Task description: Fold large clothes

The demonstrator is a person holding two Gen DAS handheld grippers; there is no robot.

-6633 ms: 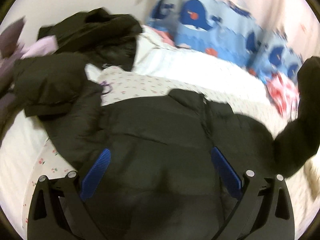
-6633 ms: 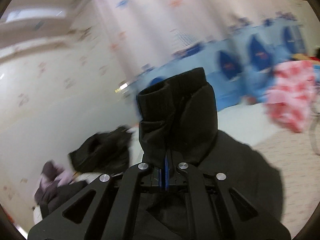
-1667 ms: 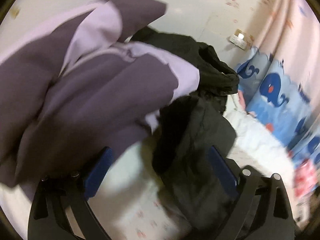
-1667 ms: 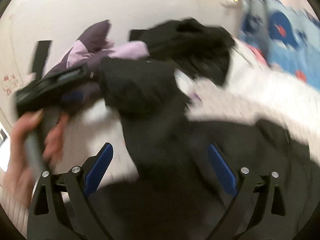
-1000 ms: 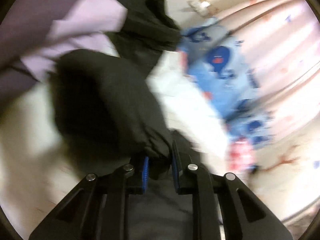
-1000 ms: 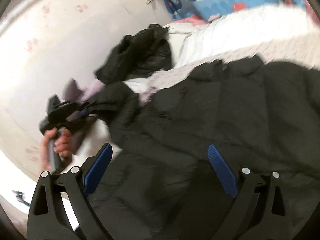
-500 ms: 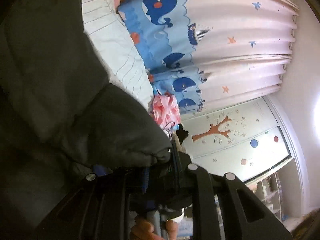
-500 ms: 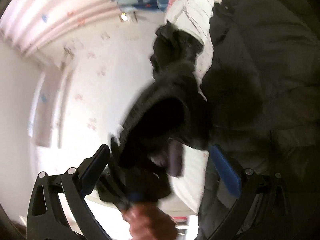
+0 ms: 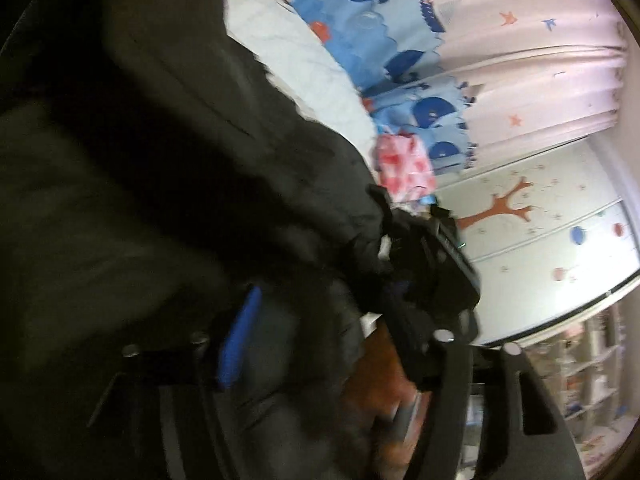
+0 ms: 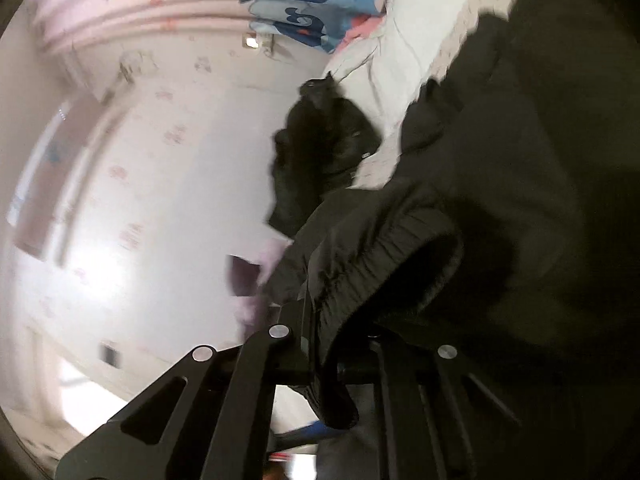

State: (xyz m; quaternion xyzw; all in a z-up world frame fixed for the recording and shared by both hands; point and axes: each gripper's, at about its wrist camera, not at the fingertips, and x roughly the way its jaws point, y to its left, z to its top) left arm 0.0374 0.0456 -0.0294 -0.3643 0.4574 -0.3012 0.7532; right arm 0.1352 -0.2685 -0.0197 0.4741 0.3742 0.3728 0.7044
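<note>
Left gripper (image 9: 332, 344): fingers spread, jacket (image 9: 160, 160) beneath.
Right gripper (image 10: 340, 364): fingers pinched on the jacket's cuff (image 10: 384, 256), seemingly.
Bed (image 9: 288, 52): under the jacket.

Curtain: I see pale pink curtain (image 9: 532, 64), star-printed, with a blue whale band.
Wardrobe: white doors (image 9: 552, 248) with a tree motif.
Wall: pale wall (image 10: 160, 184), faint prints.
Bed: white bedding (image 9: 280, 44).
</note>
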